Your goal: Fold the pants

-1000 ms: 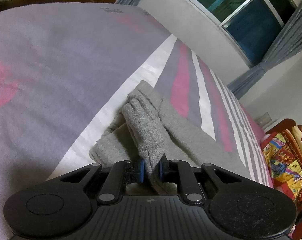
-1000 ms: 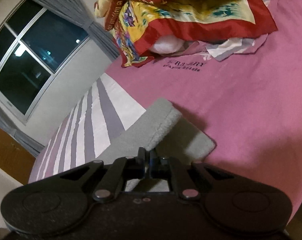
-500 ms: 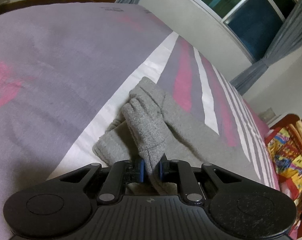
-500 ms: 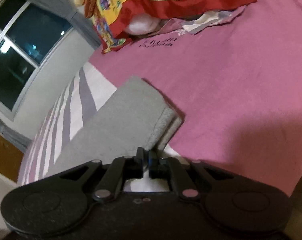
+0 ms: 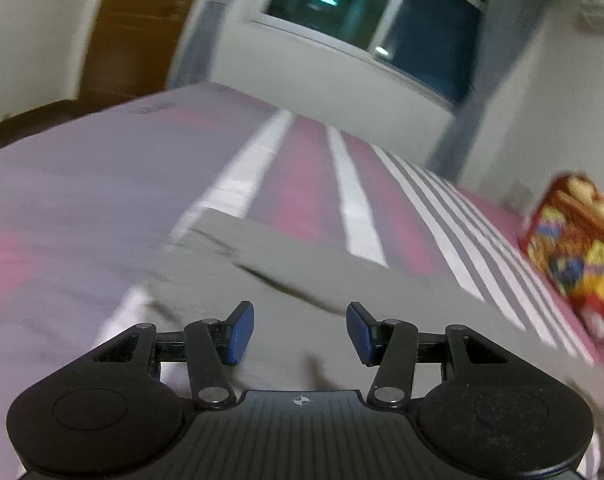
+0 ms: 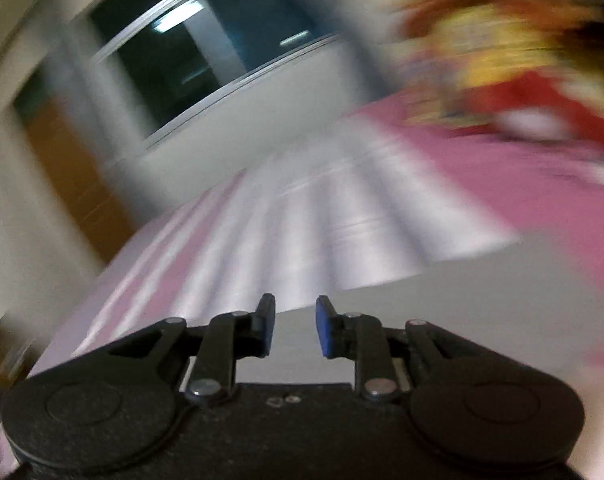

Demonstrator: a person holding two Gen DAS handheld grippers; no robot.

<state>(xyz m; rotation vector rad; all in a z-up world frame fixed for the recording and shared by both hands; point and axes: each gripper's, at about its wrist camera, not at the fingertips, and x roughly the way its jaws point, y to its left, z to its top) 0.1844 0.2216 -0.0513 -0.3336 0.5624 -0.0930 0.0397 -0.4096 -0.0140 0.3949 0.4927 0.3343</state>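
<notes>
a: where are the grey pants [image 5: 286, 264] right now?

b: flat on the striped bed cover [image 5: 78, 200], just ahead of and under both tools. a dark crease line runs across them in the left view. in the right view they show as a plain grey sheet [image 6: 481, 304].

a: and the fingers?

b: the left gripper [image 5: 300, 330] has its blue pads spread wide with nothing between them. the right gripper [image 6: 295, 330] is parted too, narrower, also empty.

a: what could go wrong?

b: both views are smeared, the right one badly, so the hands seem to be moving fast. a low pad could catch the top layer and drag the fold open. i'd also guess the edges may not line up, and the blur hides that.

a: the count?

b: one pair of pants, two grippers, one window [image 5: 381, 16], one bright patterned blanket [image 5: 573, 248] well off to the right.
</notes>
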